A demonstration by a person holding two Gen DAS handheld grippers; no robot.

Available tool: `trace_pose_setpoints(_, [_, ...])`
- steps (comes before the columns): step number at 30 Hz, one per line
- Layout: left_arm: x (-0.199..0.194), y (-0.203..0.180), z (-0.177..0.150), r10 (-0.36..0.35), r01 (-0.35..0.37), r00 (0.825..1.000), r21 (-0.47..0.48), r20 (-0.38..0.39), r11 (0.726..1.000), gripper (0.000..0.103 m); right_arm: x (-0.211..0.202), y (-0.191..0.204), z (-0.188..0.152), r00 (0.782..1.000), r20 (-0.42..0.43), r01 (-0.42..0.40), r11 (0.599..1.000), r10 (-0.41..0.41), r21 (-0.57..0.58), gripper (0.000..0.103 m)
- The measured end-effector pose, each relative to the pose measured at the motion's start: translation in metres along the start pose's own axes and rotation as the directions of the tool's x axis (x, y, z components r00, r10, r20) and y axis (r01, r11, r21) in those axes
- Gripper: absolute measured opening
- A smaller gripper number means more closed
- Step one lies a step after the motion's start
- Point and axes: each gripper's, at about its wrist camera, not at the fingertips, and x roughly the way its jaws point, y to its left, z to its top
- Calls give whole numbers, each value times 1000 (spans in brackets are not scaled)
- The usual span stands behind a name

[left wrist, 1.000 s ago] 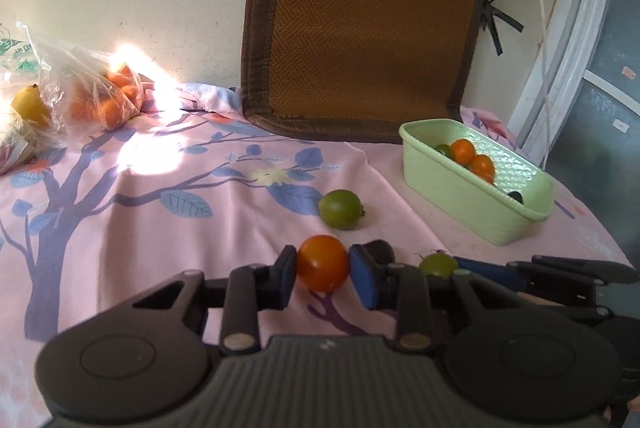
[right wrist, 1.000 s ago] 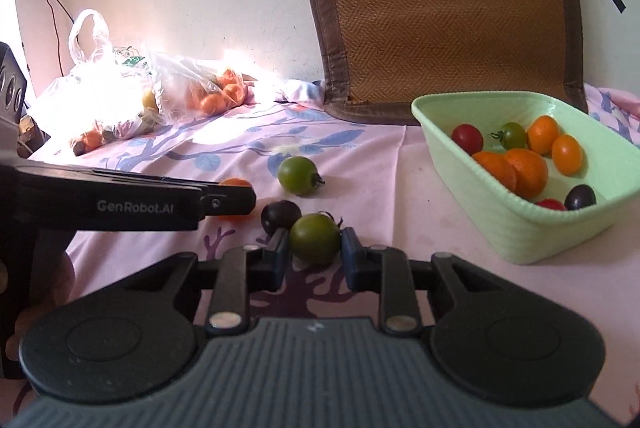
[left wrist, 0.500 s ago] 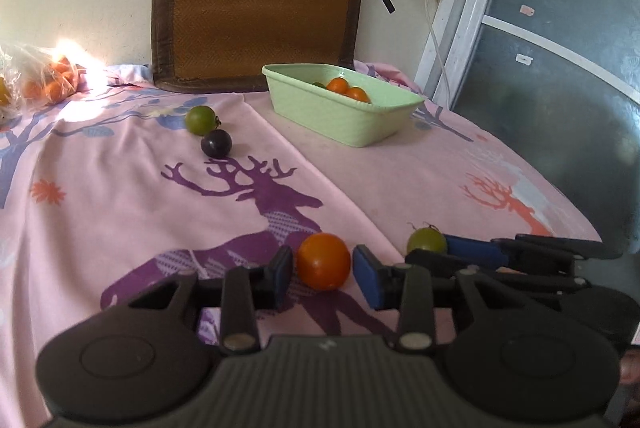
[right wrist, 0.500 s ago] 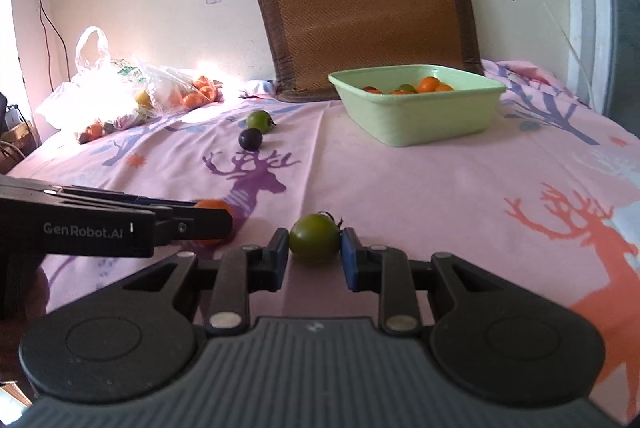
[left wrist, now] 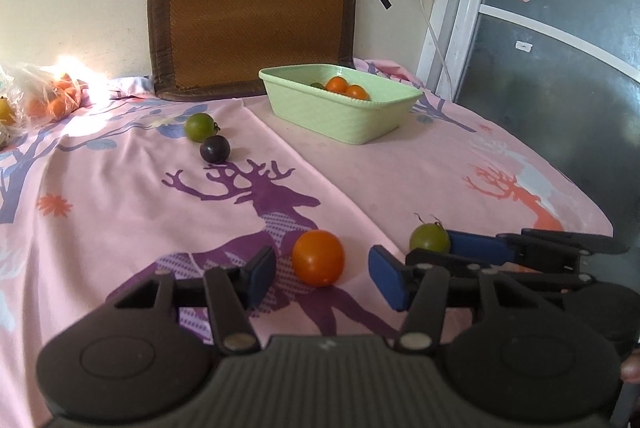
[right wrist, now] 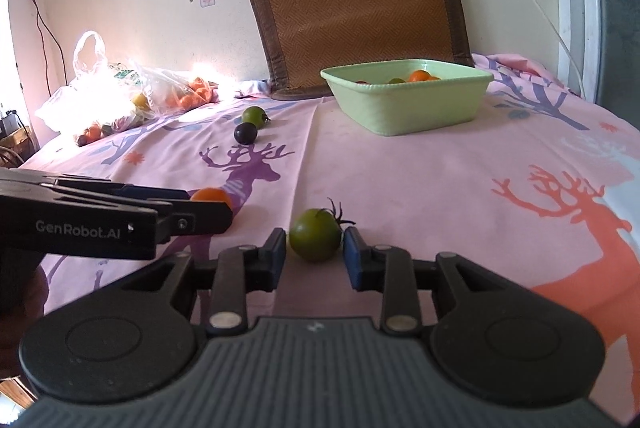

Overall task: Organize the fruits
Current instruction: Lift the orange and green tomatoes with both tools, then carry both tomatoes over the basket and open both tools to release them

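An orange tomato (left wrist: 318, 258) rests on the pink cloth between the open jaws of my left gripper (left wrist: 322, 274); neither pad touches it. A green tomato (right wrist: 315, 235) with a stem rests on the cloth between the open jaws of my right gripper (right wrist: 315, 256), with small gaps on both sides. The green tomato also shows in the left wrist view (left wrist: 429, 237), and the orange tomato in the right wrist view (right wrist: 210, 197) behind the left gripper's fingers (right wrist: 192, 218). The light green basket (left wrist: 340, 112) at the back holds several tomatoes.
A green tomato (left wrist: 199, 127) and a dark purple one (left wrist: 215, 149) lie on the cloth left of the basket. Plastic bags of fruit (right wrist: 120, 100) sit at the back left. A brown woven mat (left wrist: 252, 8) leans on the wall. The table's edge is at right.
Both grippers moved back from the basket to the table's near side with their tomatoes, then opened. The orange and green tomatoes now rest loose on the cloth.
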Motion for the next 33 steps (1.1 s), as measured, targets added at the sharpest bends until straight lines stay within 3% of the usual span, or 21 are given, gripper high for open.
trace_pose_setpoints(4, [5, -6, 0, 10, -10, 1000, 32, -8, 999, 30, 1, 0, 0, 1000, 5, -1, 1000, 1, -14, 36])
trace_pose_setpoints(5, [6, -6, 2, 2, -2, 1000, 31, -13, 1000, 30, 1, 1, 0, 1000, 9, 0, 1000, 0, -24, 31])
trace_pose_setpoints(18, [41, -21, 41, -98, 99, 995, 26, -24, 995, 30, 5, -28, 14, 998, 47, 48, 999, -48, 6, 31])
trace_pose_setpoints(26, [76, -11, 120, -70, 69, 996, 27, 62, 997, 30, 23, -64, 62, 982, 157, 103, 994, -105, 25, 31])
trace_pose_setpoints(30, [111, -2, 158, -49, 48, 997, 8, 61, 999, 30, 48, -83, 93, 969, 203, 137, 990, -139, 19, 31])
trace_pose_setpoints(33, [138, 4, 173, -9, 8, 999, 10, 51, 1000, 30, 72, -92, 107, 970, 190, 154, 988, -154, 13, 31])
